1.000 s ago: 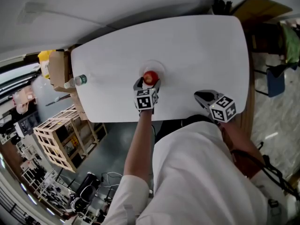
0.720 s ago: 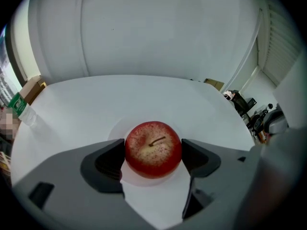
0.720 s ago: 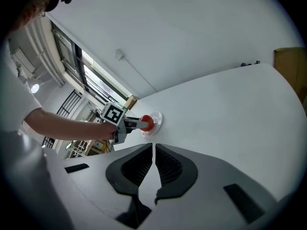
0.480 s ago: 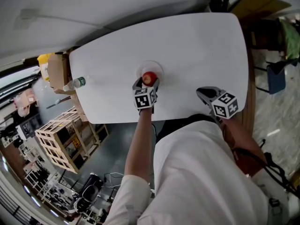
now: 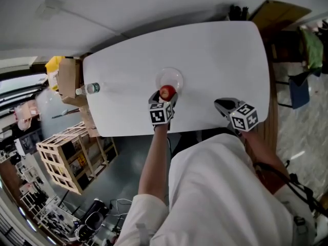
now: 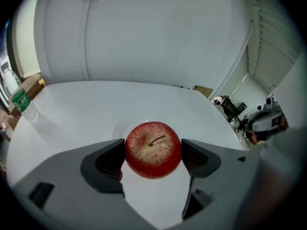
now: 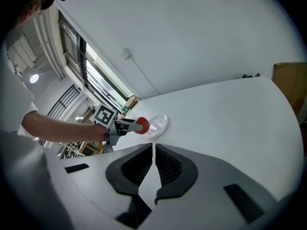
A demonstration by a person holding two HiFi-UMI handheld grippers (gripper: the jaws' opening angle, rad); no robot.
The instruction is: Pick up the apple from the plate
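Observation:
My left gripper point(image 6: 153, 153) is shut on a red apple point(image 6: 153, 149), stem up, held between both pads above the table. In the head view the apple point(image 5: 167, 92) hangs at the near rim of the clear glass plate point(image 5: 169, 77), and the left gripper point(image 5: 165, 97) is just below that plate. The right gripper view shows the apple point(image 7: 142, 125) lifted beside the plate point(image 7: 158, 123). My right gripper point(image 7: 153, 162) is shut with nothing in it, and in the head view it point(image 5: 224, 105) hovers over the table's near right part.
A plastic water bottle point(image 5: 87, 89) lies near the white table's point(image 5: 215, 50) left edge. Cardboard boxes point(image 5: 65, 78) and a wooden crate point(image 5: 72, 147) stand off to the left, a chair point(image 5: 300, 88) on the right.
The apple has come up off the plate in my left gripper and moved toward me, to the plate's near rim. My right gripper has stayed about where it was.

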